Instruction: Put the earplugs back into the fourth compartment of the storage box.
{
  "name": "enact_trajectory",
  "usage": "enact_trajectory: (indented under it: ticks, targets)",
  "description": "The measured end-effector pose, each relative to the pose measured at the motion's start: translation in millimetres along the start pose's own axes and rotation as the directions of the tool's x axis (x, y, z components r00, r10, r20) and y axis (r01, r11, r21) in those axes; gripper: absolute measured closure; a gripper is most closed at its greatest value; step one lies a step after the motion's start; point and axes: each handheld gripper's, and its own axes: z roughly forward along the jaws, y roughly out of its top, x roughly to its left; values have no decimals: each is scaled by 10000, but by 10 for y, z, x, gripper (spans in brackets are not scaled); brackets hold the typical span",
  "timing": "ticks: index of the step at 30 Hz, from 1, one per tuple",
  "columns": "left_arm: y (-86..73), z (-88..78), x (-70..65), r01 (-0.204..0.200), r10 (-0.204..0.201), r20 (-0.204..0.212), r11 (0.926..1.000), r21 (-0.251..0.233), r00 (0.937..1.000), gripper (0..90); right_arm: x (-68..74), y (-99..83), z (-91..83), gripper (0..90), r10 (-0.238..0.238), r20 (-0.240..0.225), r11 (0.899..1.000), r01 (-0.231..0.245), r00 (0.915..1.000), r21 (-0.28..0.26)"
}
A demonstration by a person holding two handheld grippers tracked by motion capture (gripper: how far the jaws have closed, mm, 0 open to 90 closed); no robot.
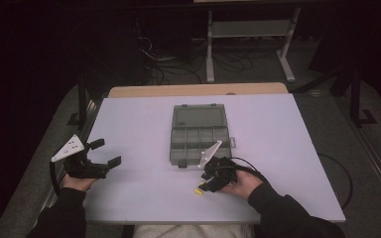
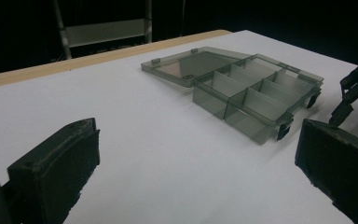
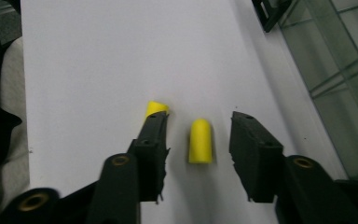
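Nearest the person, the right tool pointed down at the white counter, its jaws apart and straddling a yellow foam earplug without pressing it. A second earplug peeked out at eleven o'clock of the first, behind one jaw. Light and squashy, the plug probably wanted a gentle pinch across its middle. The left tool stood wide apart, empty. Farther, at twelve o'clock, lay the open compartment box.
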Motion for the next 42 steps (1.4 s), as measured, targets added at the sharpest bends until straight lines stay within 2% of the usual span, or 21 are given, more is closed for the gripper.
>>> enact_trajectory:
  ticks: [7,14,25,31,34,42]
  targets:
    - [-1,2,-1,22,-22,20,10000,-7,10000,0,0,12,39,685,-27,3,9999,27,10000,165]
    - [0,2,-1,23,-23,26,10000,-9,10000,0,-11,9,47,787,-17,216,9998,12,9998,211]
    - [1,0,1,16,-16,11,10000,-11,10000,0,-48,29,-69,798,211,-21,9994,-211,9998,-273]
    - [2,-6,2,-8,8,1,10000,1,10000,0,-94,98,-210,798,185,20,9978,-183,9998,-636]
    - [1,-5,3,2,-2,9,10000,2,10000,0,-151,143,-318,798,264,72,9951,-256,9996,-956]
    - [1,-5,2,18,-18,8,10000,-2,10000,0,-289,185,-469,798,382,230,9915,-350,9990,-1254]
